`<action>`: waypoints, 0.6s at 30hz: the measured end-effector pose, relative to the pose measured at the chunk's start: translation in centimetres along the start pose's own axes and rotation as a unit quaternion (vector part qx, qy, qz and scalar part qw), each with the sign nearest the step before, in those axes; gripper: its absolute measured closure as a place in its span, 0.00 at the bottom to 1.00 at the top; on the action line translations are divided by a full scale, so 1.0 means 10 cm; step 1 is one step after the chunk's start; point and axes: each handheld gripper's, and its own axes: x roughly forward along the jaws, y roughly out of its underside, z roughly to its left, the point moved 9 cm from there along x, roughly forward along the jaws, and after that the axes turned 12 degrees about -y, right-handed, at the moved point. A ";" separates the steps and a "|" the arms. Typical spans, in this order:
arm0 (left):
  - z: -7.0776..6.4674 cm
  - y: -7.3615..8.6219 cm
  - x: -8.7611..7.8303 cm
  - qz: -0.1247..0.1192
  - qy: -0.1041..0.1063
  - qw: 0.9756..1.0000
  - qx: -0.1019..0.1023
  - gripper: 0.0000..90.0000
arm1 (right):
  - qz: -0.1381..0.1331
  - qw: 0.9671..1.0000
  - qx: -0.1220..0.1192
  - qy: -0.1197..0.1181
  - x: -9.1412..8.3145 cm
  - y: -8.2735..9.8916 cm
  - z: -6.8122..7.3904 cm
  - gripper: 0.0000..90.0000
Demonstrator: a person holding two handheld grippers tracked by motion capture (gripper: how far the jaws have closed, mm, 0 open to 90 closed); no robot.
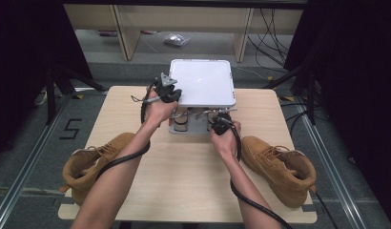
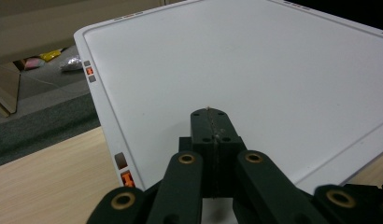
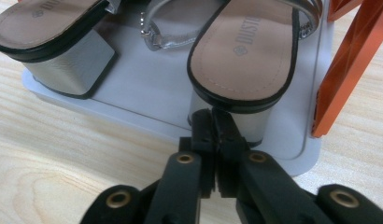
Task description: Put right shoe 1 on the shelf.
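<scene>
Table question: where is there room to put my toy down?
The bare wood between the two tan boots, nearer the person, is free, crossed by forearms. So are the far corners beside the white rack. The far middle is crowded: rack, sandals, both grippers.

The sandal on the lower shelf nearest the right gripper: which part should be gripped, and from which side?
Probably the back of the heeled sandal, from the person's side. Its block heel and the rear edge of the insole face the right gripper, while the white top shelf covers the front part, so coming from above looks blocked. Open the shut jaws first and close them across the sole edge.
</scene>
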 end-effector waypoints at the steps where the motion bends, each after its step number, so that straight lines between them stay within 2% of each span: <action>1: 0.00 0.00 0.00 0.000 -0.001 1.000 0.001 0.99 | -0.002 1.000 -0.009 0.003 -0.01 -0.01 -0.01 0.96; 3: 0.00 0.00 0.00 0.000 -0.001 1.000 0.002 0.99 | -0.001 1.000 -0.008 0.010 -0.04 0.00 0.00 0.94; 7: 0.01 -0.01 0.01 0.003 0.005 1.000 -0.006 0.99 | -0.006 1.000 -0.016 0.003 -0.14 0.01 0.06 0.85; 10: 0.02 -0.01 0.00 0.009 0.005 1.000 0.005 0.99 | -0.002 1.000 -0.020 -0.004 -0.24 0.04 0.11 0.76; 11: 0.01 -0.02 -0.01 0.012 0.005 1.000 0.008 0.98 | 0.002 1.000 -0.027 -0.008 -0.27 0.06 0.12 0.74; 15: -0.01 -0.12 -0.15 0.001 0.013 1.000 0.007 0.88 | 0.006 0.999 -0.030 -0.018 -0.38 0.14 0.17 0.65; 16: 0.01 -0.13 -0.19 0.001 0.013 1.000 0.008 0.85 | 0.008 0.999 -0.018 -0.026 -0.39 0.17 0.20 0.63; 18: 0.07 -0.14 -0.27 0.003 0.008 1.000 0.010 0.80 | 0.010 0.999 -0.022 -0.033 -0.43 0.23 0.19 0.61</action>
